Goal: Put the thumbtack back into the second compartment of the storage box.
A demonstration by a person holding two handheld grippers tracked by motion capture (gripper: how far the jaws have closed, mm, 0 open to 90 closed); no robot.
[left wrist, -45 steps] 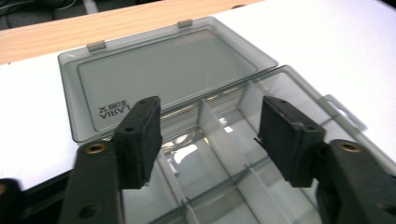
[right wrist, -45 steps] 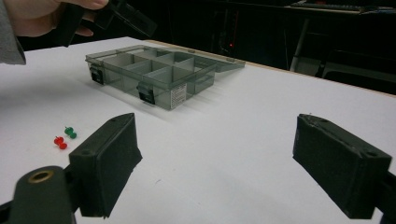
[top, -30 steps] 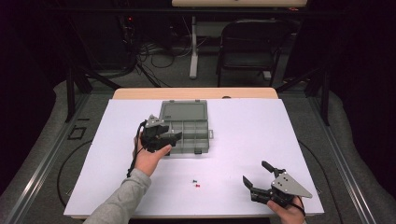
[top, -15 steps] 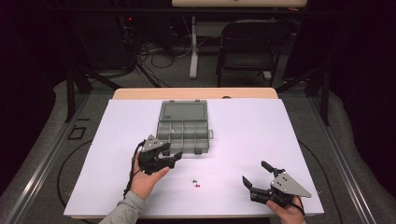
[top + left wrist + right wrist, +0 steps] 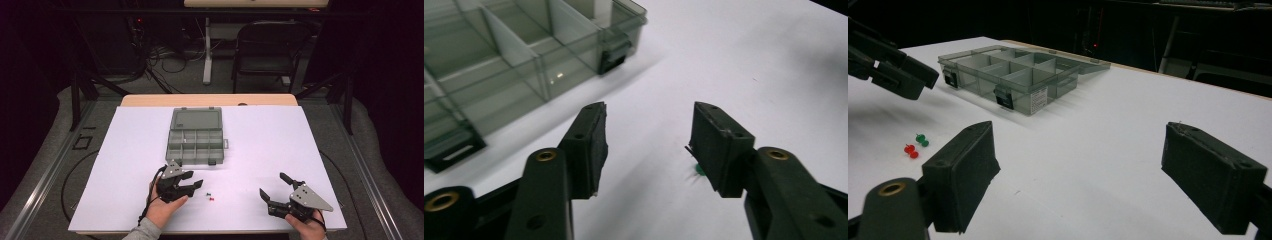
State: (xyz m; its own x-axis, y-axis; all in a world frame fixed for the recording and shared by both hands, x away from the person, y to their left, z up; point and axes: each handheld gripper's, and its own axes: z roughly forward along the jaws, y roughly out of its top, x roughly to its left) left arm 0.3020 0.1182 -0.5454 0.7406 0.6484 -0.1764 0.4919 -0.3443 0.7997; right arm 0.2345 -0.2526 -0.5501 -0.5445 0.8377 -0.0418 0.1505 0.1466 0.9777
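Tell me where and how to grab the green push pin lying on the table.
Grip the green push pin across its waisted plastic head, coming from above with the left gripper, which is nearest and has just been closing with nothing between its jaws. The pin looks to lie on its side close to the red push pin, so keep the jaws narrow.

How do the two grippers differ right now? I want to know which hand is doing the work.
The left gripper has its jaws partly closed, having just been narrowing, with nothing between its pads; the right gripper has its jaws spread wide. The left one sits close to the green pushpin and red pushpin; the right one sits well away from them. Both are hand-held, low over the table.
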